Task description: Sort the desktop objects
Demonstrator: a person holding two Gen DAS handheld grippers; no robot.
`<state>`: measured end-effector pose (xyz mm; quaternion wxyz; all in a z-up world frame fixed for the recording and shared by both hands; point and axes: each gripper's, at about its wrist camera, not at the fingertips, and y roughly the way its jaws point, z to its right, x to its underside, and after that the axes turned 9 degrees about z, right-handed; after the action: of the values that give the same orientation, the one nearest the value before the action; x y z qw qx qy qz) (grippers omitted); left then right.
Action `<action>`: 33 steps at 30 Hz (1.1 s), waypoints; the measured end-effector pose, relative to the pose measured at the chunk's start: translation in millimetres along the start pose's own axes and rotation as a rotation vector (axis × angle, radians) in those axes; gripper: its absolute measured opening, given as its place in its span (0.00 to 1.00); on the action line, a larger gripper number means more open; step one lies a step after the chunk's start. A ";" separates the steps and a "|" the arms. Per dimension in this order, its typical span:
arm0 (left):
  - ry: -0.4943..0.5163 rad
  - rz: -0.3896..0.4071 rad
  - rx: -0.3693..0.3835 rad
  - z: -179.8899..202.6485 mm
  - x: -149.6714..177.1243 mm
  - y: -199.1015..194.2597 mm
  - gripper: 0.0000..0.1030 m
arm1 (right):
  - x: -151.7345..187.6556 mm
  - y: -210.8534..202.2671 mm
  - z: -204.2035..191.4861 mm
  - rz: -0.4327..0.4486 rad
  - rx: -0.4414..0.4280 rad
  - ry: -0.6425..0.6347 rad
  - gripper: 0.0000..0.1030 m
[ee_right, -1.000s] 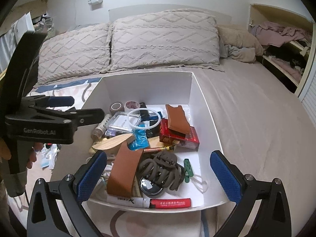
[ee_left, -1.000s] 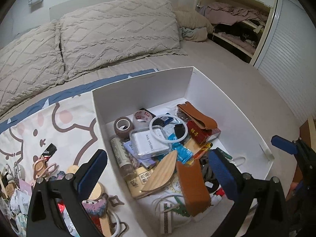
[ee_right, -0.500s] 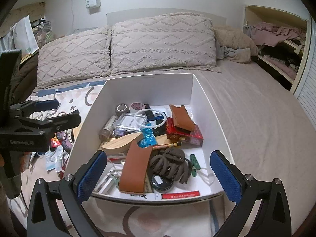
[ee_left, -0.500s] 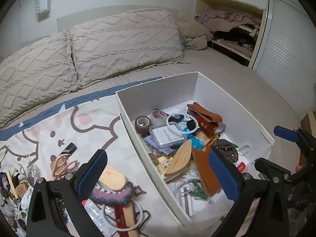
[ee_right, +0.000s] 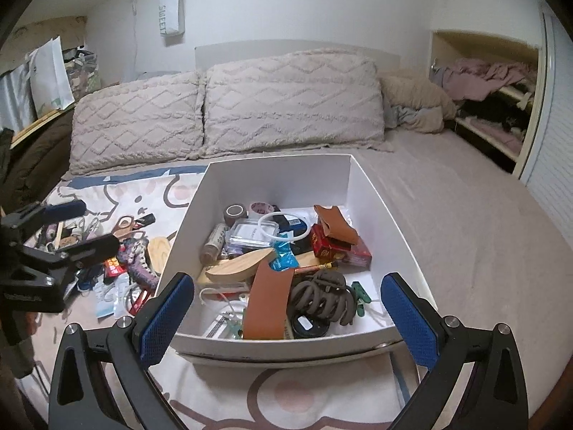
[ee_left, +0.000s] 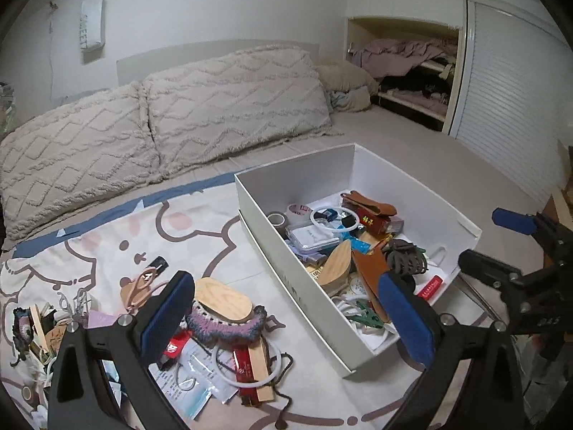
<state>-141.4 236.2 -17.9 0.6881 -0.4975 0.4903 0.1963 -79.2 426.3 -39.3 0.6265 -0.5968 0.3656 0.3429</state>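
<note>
I have drawn both grippers back and to the left, so the white box (ee_left: 361, 165) now lies at my two o'clock in the left view. It sits on the bed, crammed with small things, a brown hair claw (ee_right: 324, 295) near its front wall. At nine o'clock of it, loose clutter (ee_left: 229, 319) lies on the cartoon blanket (ee_left: 107, 240). My left gripper (ee_left: 286, 317) and right gripper (ee_right: 288, 319) gape wide, holding nothing.

A white box (ee_right: 361, 186) sits open on the bed, heaped with odds and ends; more clutter (ee_left: 222, 319) lies scattered left of the box.
</note>
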 end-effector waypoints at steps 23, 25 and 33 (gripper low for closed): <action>0.087 0.148 -0.049 -7.8 48.6 -97.0 1.00 | 35.3 -76.2 -34.0 0.159 -0.038 0.016 1.00; 0.081 0.149 -0.036 -8.6 52.8 -101.7 1.00 | 39.8 -82.0 -35.9 0.168 -0.031 0.010 1.00; 0.069 0.170 -0.009 -6.9 68.8 -123.8 1.00 | 57.5 -100.9 -45.4 0.193 -0.024 0.002 1.00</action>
<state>-20.4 162.2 -17.0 0.6494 -0.4635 0.5534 0.2391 34.6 375.3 -39.9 0.5830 -0.5664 0.4180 0.4057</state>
